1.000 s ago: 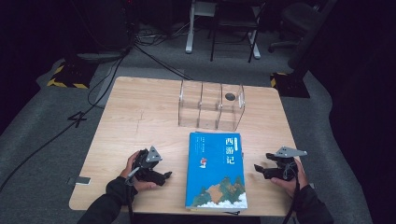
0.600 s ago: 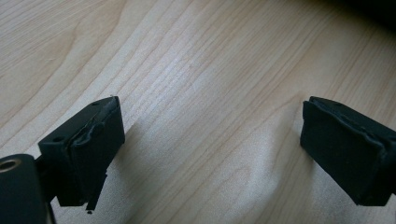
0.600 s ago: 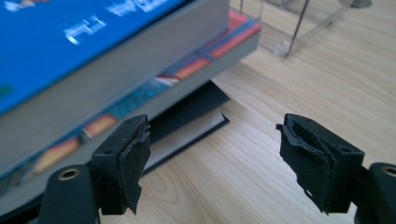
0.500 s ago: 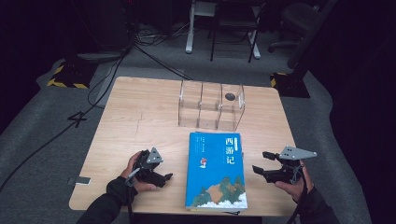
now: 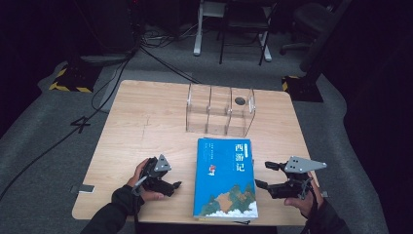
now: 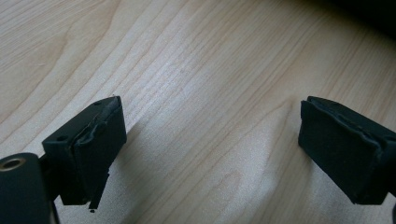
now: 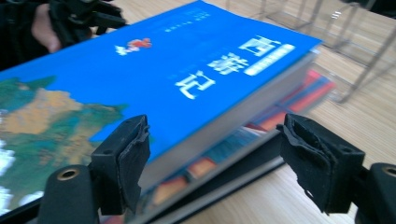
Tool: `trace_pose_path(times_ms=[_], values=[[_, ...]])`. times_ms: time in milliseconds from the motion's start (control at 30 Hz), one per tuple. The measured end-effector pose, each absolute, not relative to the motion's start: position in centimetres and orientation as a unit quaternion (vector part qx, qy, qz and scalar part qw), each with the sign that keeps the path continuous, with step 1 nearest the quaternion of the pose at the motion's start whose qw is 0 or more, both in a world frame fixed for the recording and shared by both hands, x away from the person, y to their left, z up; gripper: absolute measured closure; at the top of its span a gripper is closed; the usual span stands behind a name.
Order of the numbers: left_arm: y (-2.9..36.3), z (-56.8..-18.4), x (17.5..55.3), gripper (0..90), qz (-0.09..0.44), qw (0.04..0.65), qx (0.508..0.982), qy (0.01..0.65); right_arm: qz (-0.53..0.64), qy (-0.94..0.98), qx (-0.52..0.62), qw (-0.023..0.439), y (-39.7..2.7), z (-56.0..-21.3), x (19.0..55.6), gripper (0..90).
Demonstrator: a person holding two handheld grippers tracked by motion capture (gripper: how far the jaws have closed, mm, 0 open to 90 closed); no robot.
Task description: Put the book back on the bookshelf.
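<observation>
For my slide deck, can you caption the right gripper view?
Open right tongs facing the edge of a blue book lying on the wooden table.

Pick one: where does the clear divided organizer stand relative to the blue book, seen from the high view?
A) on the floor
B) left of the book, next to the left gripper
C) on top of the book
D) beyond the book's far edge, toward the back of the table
D: the clear organizer stands on the table just past the far edge of the blue book.
</observation>
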State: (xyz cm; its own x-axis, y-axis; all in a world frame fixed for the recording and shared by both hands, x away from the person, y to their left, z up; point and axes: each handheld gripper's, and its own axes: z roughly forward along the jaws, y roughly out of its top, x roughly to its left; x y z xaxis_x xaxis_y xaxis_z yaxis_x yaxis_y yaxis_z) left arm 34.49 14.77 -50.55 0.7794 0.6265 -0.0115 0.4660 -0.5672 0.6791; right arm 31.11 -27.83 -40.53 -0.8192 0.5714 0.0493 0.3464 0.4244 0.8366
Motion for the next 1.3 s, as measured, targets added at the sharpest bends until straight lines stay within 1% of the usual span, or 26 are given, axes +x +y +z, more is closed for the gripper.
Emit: trace_pose_path(times_ms=[333, 433, 533, 633, 667, 700, 733, 767, 800, 867, 900, 933, 1067, 1200, 1300], values=[[14.5, -50.5, 34.6, 7.9, 0.114, 0.346, 0.879, 0.307, 0.441, 0.853, 0.264, 0.094, -26.2, -41.2, 30.7, 23.6], [14.4, -50.5, 34.6, 7.9, 0.114, 0.345, 0.881, 0.304, 0.440, 0.854, 0.266, 0.083, -25.9, -41.5, 30.9, 20.0], [14.4, -50.5, 34.6, 7.9, 0.114, 0.345, 0.880, 0.306, 0.442, 0.853, 0.267, 0.072, -25.9, -41.7, 31.1, 18.9], [14.0, -50.5, 34.6, 8.6, 0.113, 0.345, 0.880, 0.305, 0.444, 0.849, 0.284, 0.035, -25.9, -42.3, 32.1, 12.7], [13.9, -50.5, 34.6, 8.6, 0.113, 0.345, 0.881, 0.304, 0.444, 0.849, 0.284, 0.035, -25.9, -42.3, 32.1, 12.7], [13.7, -50.4, 34.6, 11.5, 0.113, 0.348, 0.880, 0.301, 0.444, 0.849, 0.287, 0.020, -25.8, -42.5, 32.6, 9.4], [13.7, -50.4, 34.6, 13.7, 0.113, 0.348, 0.880, 0.301, 0.444, 0.849, 0.287, 0.020, -25.8, -42.5, 32.6, 9.4], [13.5, -50.4, 34.6, 13.7, 0.113, 0.352, 0.880, 0.300, 0.443, 0.848, 0.290, 0.012, -25.8, -42.6, 32.7, 8.5], [13.4, -50.4, 34.6, 16.0, 0.112, 0.353, 0.880, 0.299, 0.439, 0.849, 0.293, -0.001, -25.6, -42.8, 33.2, 5.7], [13.3, -50.4, 34.7, 18.2, 0.112, 0.355, 0.879, 0.298, 0.440, 0.849, 0.292, -0.004, -25.5, -42.9, 33.3, 5.7], [13.2, -50.4, 34.8, 18.2, 0.114, 0.356, 0.879, 0.295, 0.440, 0.849, 0.292, -0.010, -25.4, -42.9, 33.4, 5.7], [13.1, -50.3, 34.9, 20.4, 0.116, 0.357, 0.879, 0.295, 0.440, 0.849, 0.291, -0.020, -25.3, -43.1, 33.8, 4.5], [12.5, -50.0, 35.5, 20.2, 0.119, 0.360, 0.880, 0.287, 0.439, 0.851, 0.287, -0.023, -25.0, -43.1, 33.9, 3.6], [11.5, -49.3, 36.6, 21.0, 0.123, 0.369, 0.878, 0.277, 0.433, 0.854, 0.287, -0.015, -24.6, -43.0, 34.0, 1.9], [10.6, -49.1, 37.5, 22.6, 0.129, 0.361, 0.883, 0.271, 0.433, 0.855, 0.285, -0.012, -24.5, -42.9, 34.1, 1.8]])
